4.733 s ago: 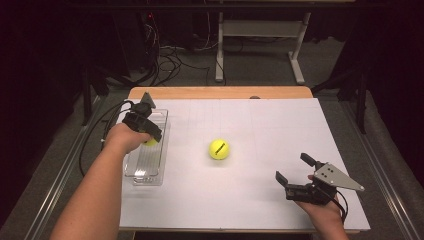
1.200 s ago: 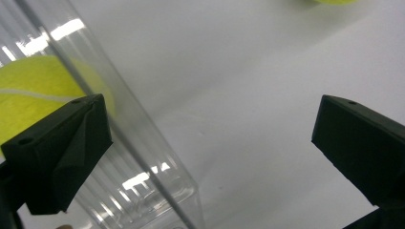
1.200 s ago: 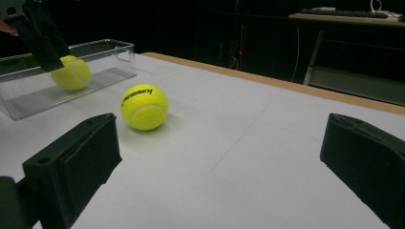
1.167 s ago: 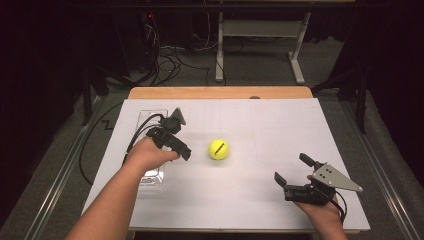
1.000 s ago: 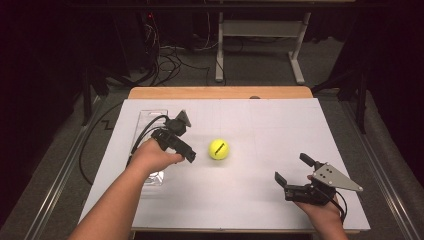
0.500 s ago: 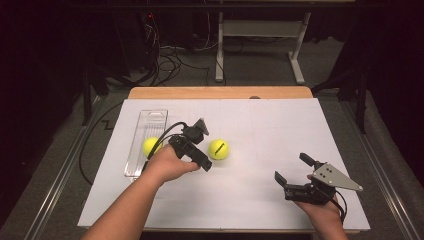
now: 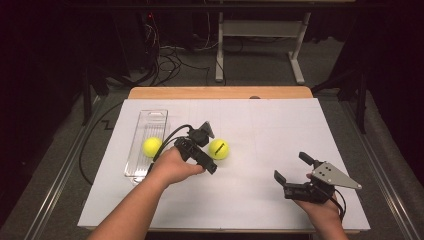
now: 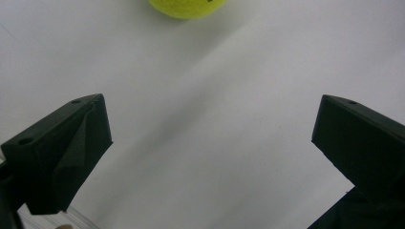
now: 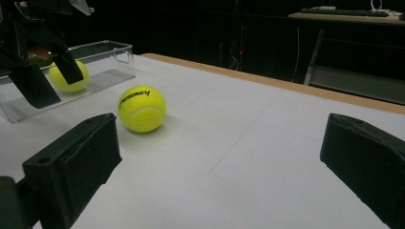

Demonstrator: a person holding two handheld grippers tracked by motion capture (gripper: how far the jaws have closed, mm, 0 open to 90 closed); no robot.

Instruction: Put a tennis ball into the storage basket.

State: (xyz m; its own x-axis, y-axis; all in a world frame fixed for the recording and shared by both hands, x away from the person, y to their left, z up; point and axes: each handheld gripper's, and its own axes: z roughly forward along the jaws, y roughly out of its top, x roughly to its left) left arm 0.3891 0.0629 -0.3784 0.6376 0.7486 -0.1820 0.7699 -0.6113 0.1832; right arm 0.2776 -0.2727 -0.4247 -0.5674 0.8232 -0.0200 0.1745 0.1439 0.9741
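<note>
Yellow tennis ball (image 7: 218, 148) on table, black lettering sideways, left gripper (image 7: 206, 150) jaws apart beside it, right gripper (image 7: 292, 172) jaws apart.

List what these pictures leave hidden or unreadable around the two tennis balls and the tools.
- Tennis ball on the table: left gripper view, cut off by the top edge.
- Ball's printed word: right gripper view, too small and blurred to read.
- Ball in the clear tray: right gripper view, partly covered by the left tool.
- Left tool's tips: high view, too small to tell whether they touch the ball.
</note>
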